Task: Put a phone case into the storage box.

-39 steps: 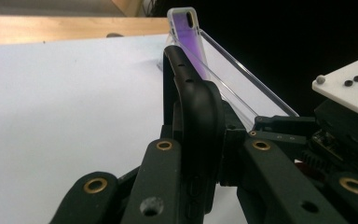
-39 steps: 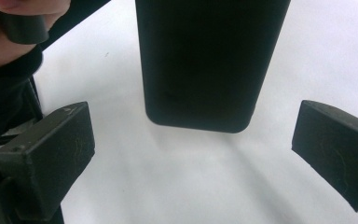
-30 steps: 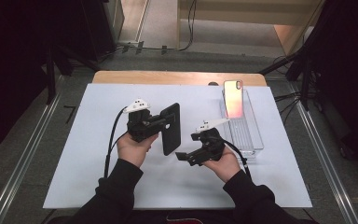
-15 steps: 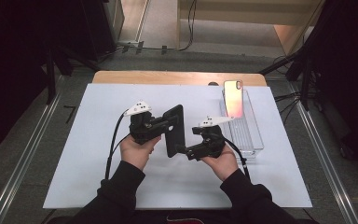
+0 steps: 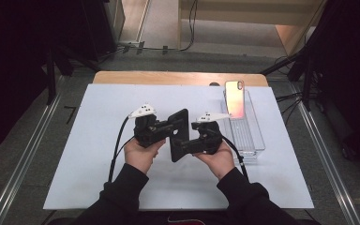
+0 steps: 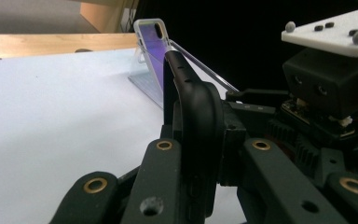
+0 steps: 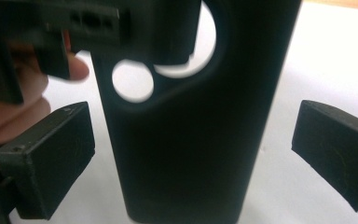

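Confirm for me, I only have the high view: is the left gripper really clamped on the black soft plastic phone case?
Observer: Yes. The left gripper has both jaws pressed on the black phone case, seen edge-on.
Operator: And the right gripper?
Observer: The right gripper is open; its pads stand apart from the case on either side.
Operator: Which end faces it?
Observer: The end with the camera cut-out is uppermost in the right gripper view.

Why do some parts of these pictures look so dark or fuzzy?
High view: bright white table, dark surroundings. Left gripper view: the black phone case is close and soft, with the background black. Right gripper view: the case is a near-black silhouette, and the fingers are blurred.
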